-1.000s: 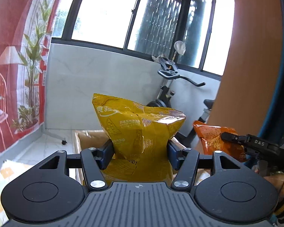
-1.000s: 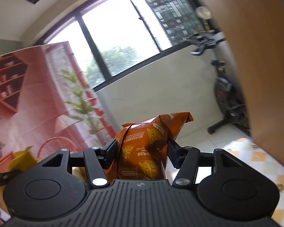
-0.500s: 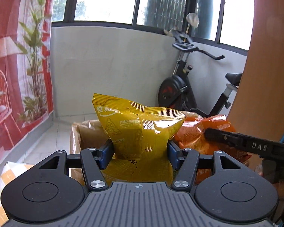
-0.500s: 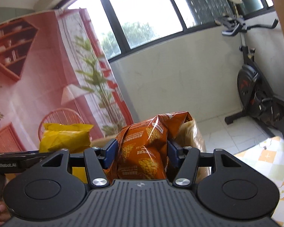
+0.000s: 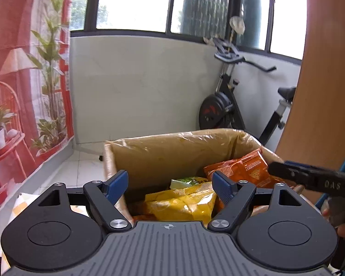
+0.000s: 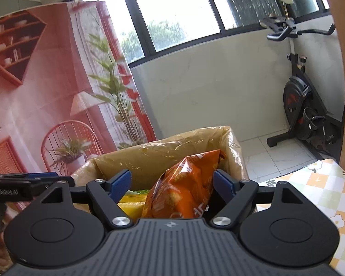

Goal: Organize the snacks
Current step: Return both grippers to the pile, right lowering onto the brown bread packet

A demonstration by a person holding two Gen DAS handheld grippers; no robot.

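In the cardboard box (image 5: 168, 151), the yellow bag (image 5: 181, 203) lies below spread fingers (image 5: 116, 185).

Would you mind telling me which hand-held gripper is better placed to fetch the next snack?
Probably the left hand-held gripper: its jaws stand open and clear above the yellow bag in the box. The right hand-held gripper, though open, straddles the orange bag.

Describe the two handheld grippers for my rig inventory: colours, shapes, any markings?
Both match: a grey ribbed body with black linkage arms, round black discs and silver pivot screws. The left gripper and right gripper each have blue finger pads. Seen side-on, the right one's black finger reads "DAS"; the left one reads "GenRobot.AI". No cables or sleeves are visible.
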